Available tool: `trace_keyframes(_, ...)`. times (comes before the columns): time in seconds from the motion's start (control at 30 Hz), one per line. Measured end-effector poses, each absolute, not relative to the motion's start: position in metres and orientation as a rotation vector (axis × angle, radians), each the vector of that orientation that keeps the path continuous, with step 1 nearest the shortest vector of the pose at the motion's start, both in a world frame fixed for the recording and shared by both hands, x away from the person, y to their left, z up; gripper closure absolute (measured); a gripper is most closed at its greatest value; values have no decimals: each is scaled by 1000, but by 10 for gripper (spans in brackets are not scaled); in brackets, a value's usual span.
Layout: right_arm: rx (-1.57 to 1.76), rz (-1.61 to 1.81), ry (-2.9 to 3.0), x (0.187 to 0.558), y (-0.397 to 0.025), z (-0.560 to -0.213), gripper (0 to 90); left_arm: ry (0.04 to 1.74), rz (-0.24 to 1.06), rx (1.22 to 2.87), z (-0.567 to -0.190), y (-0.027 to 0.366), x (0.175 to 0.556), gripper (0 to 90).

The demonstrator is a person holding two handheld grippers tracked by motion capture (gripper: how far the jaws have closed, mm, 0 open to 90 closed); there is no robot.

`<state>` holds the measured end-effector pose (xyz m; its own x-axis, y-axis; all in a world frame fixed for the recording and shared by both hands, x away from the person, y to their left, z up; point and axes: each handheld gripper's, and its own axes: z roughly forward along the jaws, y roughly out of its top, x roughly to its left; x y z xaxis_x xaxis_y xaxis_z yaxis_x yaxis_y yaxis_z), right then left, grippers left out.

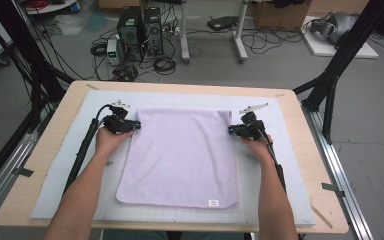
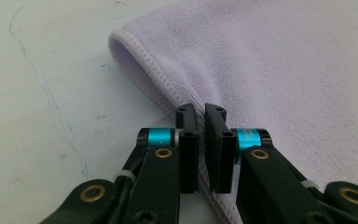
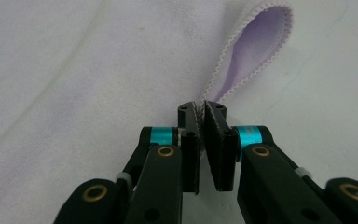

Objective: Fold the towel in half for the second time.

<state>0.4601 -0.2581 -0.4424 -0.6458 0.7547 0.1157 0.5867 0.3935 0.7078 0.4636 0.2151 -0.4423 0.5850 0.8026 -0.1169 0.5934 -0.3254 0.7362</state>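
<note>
1. Towel, pale lilac, lies flat on the grey mat in the high view, its white tag at the near edge. My left gripper pinches its far left edge and my right gripper its far right edge.
2. In the left gripper view, my left gripper has its jaws closed on the towel's stitched hem, which curls up beside them.
3. In the right gripper view, my right gripper is clamped on the towel's white-stitched hem, a loop of cloth rising past the tips.
</note>
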Motion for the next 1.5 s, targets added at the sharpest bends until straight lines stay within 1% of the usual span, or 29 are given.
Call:
trace_keyframes(0.07, 1175, 1084, 2424, 459, -257, -441, 853, 1097, 364, 2049, -441, 215, 463, 841)
trace_keyframes(0.3, 1169, 1149, 2393, 457, -263, -428, 856, 1055, 393, 1981, -423, 223, 457, 844)
trace_keyframes(0.53, 1078, 1249, 2378, 444, -262, -399, 857, 964, 432, 1920, -401, 225, 435, 845)
trace_keyframes(0.6, 1047, 1265, 2385, 433, -262, -391, 858, 933, 442, 1901, -396, 228, 422, 845)
trace_keyframes(0.63, 1037, 1309, 2387, 426, -263, -388, 858, 923, 419, 1897, -394, 230, 415, 844)
trace_keyframes(0.73, 994, 1339, 2420, 398, -264, -386, 858, 853, 436, 1929, -393, 233, 388, 844)
trace_keyframes(0.77, 977, 1334, 2438, 388, -265, -387, 858, 852, 407, 1932, -396, 237, 376, 844)
trace_keyframes(0.87, 964, 1324, 2464, 359, -271, -397, 858, 847, 377, 1945, -409, 245, 350, 844)
trace_keyframes(0.97, 989, 1293, 2524, 337, -276, -415, 854, 850, 321, 2007, -428, 251, 331, 835)
trace_keyframes(1.0, 987, 1261, 2552, 333, -276, -422, 844, 856, 299, 2039, -433, 251, 328, 817)
trace_keyframes(1.03, 996, 1235, 2585, 332, -276, -428, 801, 872, 269, 2089, -436, 251, 327, 782)
trace_keyframes(1.07, 1006, 1225, 2602, 332, -277, -432, 700, 872, 270, 2102, -436, 252, 327, 687)
trace_keyframes(1.13, 1018, 1253, 2591, 334, -280, -430, 604, 869, 276, 2076, -431, 255, 328, 610)
trace_keyframes(1.17, 1030, 1268, 2567, 336, -282, -425, 537, 876, 284, 2050, -426, 257, 330, 571)
trace_keyframes(1.2, 1048, 1286, 2527, 340, -286, -419, 491, 879, 291, 2040, -422, 258, 331, 531)
trace_keyframes(1.3, 1054, 1307, 2487, 351, -291, -407, 446, 889, 316, 1995, -409, 258, 341, 492)
trace_keyframes(1.37, 1081, 1298, 2486, 364, -290, -400, 409, 896, 324, 1979, -404, 257, 348, 482)
trace_keyframes(1.43, 1083, 1291, 2488, 376, -284, -397, 399, 918, 329, 1971, -401, 254, 361, 478)
trace_keyframes(1.5, 1087, 1283, 2512, 387, -277, -397, 387, 937, 333, 1982, -403, 249, 372, 451)
